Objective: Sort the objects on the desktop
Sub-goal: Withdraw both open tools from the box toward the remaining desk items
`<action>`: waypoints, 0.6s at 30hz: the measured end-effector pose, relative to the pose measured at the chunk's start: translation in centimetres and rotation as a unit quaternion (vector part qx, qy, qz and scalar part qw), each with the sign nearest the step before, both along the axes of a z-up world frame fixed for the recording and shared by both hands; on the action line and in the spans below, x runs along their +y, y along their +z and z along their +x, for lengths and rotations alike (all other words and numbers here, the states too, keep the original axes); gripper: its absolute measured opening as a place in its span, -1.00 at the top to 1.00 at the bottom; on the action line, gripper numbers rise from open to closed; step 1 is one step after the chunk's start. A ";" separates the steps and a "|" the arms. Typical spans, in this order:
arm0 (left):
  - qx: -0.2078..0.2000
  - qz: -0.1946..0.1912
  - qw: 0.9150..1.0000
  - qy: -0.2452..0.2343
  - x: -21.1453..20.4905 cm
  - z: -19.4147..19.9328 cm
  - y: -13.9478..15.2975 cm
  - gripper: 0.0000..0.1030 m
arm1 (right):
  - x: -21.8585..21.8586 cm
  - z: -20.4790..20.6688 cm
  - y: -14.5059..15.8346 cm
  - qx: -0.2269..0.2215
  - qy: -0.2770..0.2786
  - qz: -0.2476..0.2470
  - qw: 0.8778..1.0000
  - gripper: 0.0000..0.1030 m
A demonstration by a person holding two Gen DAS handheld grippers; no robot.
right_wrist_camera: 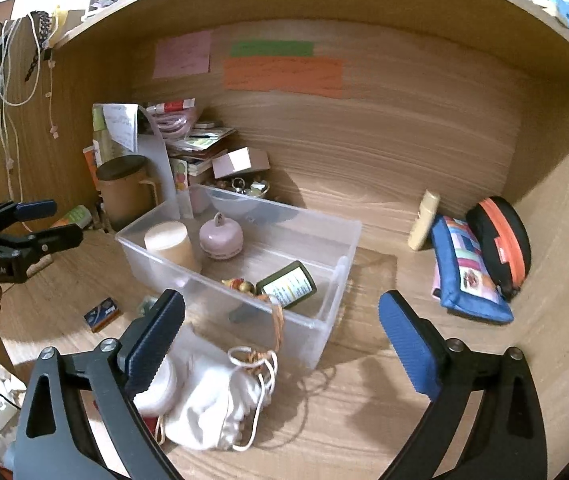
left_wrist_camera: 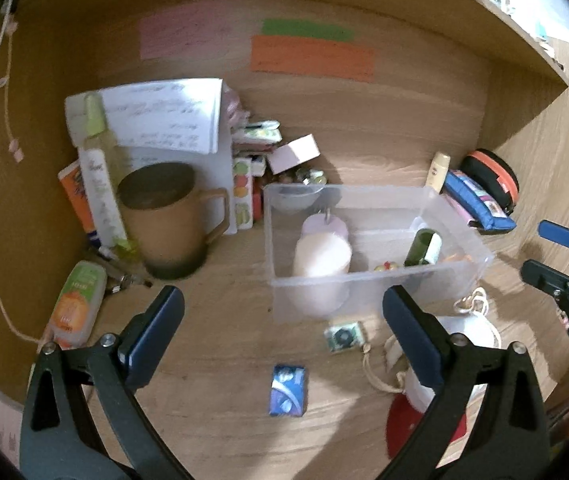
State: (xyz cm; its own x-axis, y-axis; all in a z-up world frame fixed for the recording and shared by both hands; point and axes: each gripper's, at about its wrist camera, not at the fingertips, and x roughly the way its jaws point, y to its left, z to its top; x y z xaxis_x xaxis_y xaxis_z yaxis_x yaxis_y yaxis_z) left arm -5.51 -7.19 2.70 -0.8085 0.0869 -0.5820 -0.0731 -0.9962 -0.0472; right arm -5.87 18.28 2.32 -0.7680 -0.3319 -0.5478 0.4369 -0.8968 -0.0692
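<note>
- The left gripper [left_wrist_camera: 284,320] hovers above the wooden desk [left_wrist_camera: 384,148] just in front of the clear plastic bin [left_wrist_camera: 460,232], pointed at its near wall; its jaws stand wide apart and hold nothing.
- The right gripper [right_wrist_camera: 282,312] is held low at the bin's right front corner, jaws spread wide and empty, above a white drawstring pouch [right_wrist_camera: 212,396] lying just in front of the bin.
- Inside the bin: a cream cylinder [right_wrist_camera: 168,242] upright at the left end, a pink round case [right_wrist_camera: 220,236] just behind it, a dark green bottle [right_wrist_camera: 288,286] lying on its side toward the right end, and small coloured beads [right_wrist_camera: 238,284] beside the bottle.
- In front of the bin on the desk lie a small blue box [left_wrist_camera: 287,390] and a little square green item [left_wrist_camera: 343,336].
- Left of the bin stands a brown mug [left_wrist_camera: 164,216], with a tall pale bottle [left_wrist_camera: 98,168] and papers behind it.
- Right of the bin lie a blue pouch [right_wrist_camera: 468,268] and a black case with an orange zip [right_wrist_camera: 500,232], touching each other.
</note>
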 end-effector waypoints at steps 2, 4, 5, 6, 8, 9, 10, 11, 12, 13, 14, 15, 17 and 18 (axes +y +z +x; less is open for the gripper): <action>-0.009 0.002 1.000 0.003 -0.5 0.3 -0.6 -0.96 | 0.1 0.5 -0.3 -0.003 -0.002 0.000 1.000 -0.89; -0.017 0.002 1.000 0.006 -0.8 0.5 -1.2 -0.96 | 0.3 0.9 -0.7 -0.008 -0.005 -0.001 1.000 -0.89; -0.020 0.002 1.000 0.008 -1.0 0.6 -1.5 -0.96 | 0.4 1.1 -0.9 -0.011 -0.005 -0.003 1.000 -0.89; -0.023 0.001 1.000 0.009 -1.1 0.7 -1.8 -0.96 | 0.4 1.3 -1.2 -0.015 -0.005 -0.005 1.000 -0.89; -0.032 0.002 0.999 0.010 -1.4 0.9 -2.5 -0.96 | 0.3 1.7 -1.7 -0.019 -0.003 -0.009 1.000 -0.89; -0.039 0.002 0.999 0.009 -1.4 0.9 -3.1 -0.96 | 0.1 2.1 -2.0 -0.022 -0.001 -0.011 1.000 -0.89; -0.043 0.001 0.999 0.009 -1.4 0.9 -3.4 -0.96 | 0.0 2.3 -2.2 -0.025 0.001 -0.012 1.000 -0.89; -0.048 -0.001 0.999 0.009 -1.4 0.9 -3.8 -0.96 | -0.2 2.5 -2.4 -0.027 0.005 -0.013 1.000 -0.89; -0.051 -0.003 0.999 0.009 -1.3 1.0 -4.2 -0.96 | -0.5 2.9 -2.6 -0.028 0.010 -0.015 0.999 -0.89; -0.055 -0.004 0.998 0.009 -1.3 1.0 -4.5 -0.96 | -0.7 3.1 -2.8 -0.029 0.015 -0.014 0.999 -0.89; -0.058 -0.005 0.998 0.008 -1.2 1.1 -4.9 -0.96 | -1.0 3.4 -3.0 -0.030 0.019 -0.014 0.999 -0.89; -0.062 -0.007 0.998 0.008 -1.2 1.1 -5.2 -0.96 | -1.3 3.7 -3.2 -0.030 0.023 -0.014 0.999 -0.89; -0.069 -0.013 0.998 0.009 -1.0 1.0 -5.9 -0.96 | -2.1 4.1 -3.6 -0.033 0.035 -0.013 0.999 -0.89; -0.072 -0.017 0.997 0.010 -0.9 0.9 -6.2 -0.96 | -2.6 4.3 -4.0 -0.036 0.042 -0.010 0.998 -0.89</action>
State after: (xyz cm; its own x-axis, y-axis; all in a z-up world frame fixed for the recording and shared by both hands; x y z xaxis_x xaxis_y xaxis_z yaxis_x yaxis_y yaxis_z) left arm -4.62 -8.12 -3.54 -0.7177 0.0490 -0.6946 -0.0479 -0.9986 -0.0210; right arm -1.53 15.63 -1.64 -0.6964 -0.4051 -0.5924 0.5137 -0.8578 -0.0173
